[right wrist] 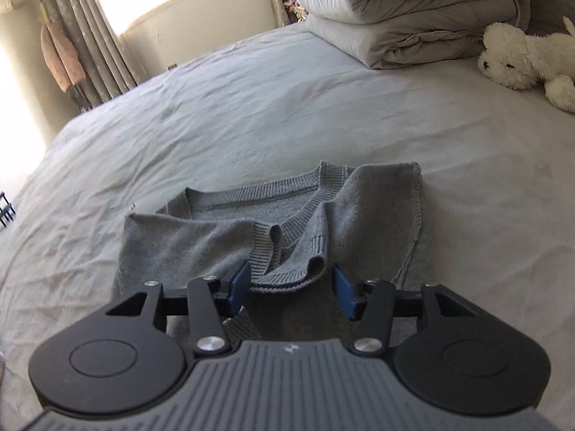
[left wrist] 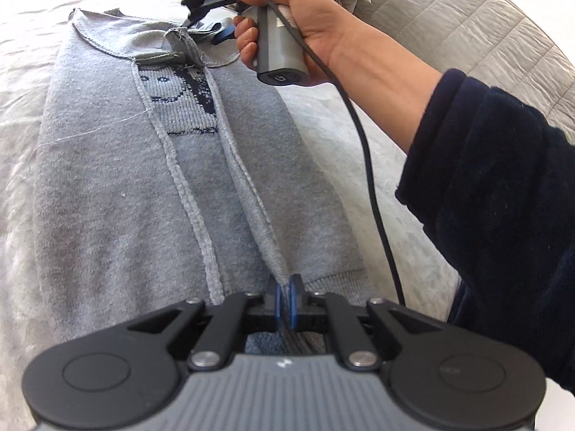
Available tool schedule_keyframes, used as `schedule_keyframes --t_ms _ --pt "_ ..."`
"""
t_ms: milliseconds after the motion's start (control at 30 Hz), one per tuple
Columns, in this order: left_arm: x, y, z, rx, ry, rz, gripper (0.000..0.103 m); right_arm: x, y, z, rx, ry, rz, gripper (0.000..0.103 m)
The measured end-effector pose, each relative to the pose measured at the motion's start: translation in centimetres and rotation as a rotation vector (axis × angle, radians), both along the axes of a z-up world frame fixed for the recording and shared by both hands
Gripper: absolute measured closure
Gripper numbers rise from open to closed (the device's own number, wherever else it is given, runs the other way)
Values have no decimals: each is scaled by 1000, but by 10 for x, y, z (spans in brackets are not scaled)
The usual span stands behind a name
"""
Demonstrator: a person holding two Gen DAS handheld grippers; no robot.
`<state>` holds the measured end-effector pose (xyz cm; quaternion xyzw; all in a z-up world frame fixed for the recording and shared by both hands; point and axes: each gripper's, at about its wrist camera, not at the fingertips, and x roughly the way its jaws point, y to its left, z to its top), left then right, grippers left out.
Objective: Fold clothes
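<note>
Grey knitted sweater [left wrist: 118, 165], inside out with raised seams, spread flat on pale wrinkled bed sheet [left wrist: 21, 82]. Left wrist view: left gripper [left wrist: 286, 296] at near hem, blue-padded fingers [left wrist: 277, 301] pressed together on ridge of folded seam. Right hand [left wrist: 287, 21], bare below dark navy sleeve [left wrist: 503, 197], gripping handle of right gripper [left wrist: 212, 21] over collar end; black cable [left wrist: 363, 151] trailing down from handle.

Right wrist view: right gripper [right wrist: 291, 285] low over bunched ribbed neckline, blue fingers [right wrist: 240, 280] spread, fabric fold lying between them, contact not clear. Same sweater [right wrist: 222, 230] at mid-bed. Folded grey quilt [right wrist: 395, 18] and white plush toy [right wrist: 528, 57] well apart near far edge; striped curtain [right wrist: 79, 28] at left.
</note>
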<state>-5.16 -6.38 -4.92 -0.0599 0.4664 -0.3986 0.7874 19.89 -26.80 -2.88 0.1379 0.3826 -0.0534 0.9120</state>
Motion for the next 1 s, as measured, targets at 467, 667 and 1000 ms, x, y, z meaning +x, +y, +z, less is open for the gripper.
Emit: schedule_keyframes --t_ms 467,667,1000 --pt "-13 0 7 -27 -57 -32 99 10 72 30 -319 -125 373 99" --pt "-10 0 4 -14 -53 -28 99 19 80 24 -351 -85 366 99" --pt "-18 2 11 -39 -65 -32 99 12 105 40 -324 -195 468 99"
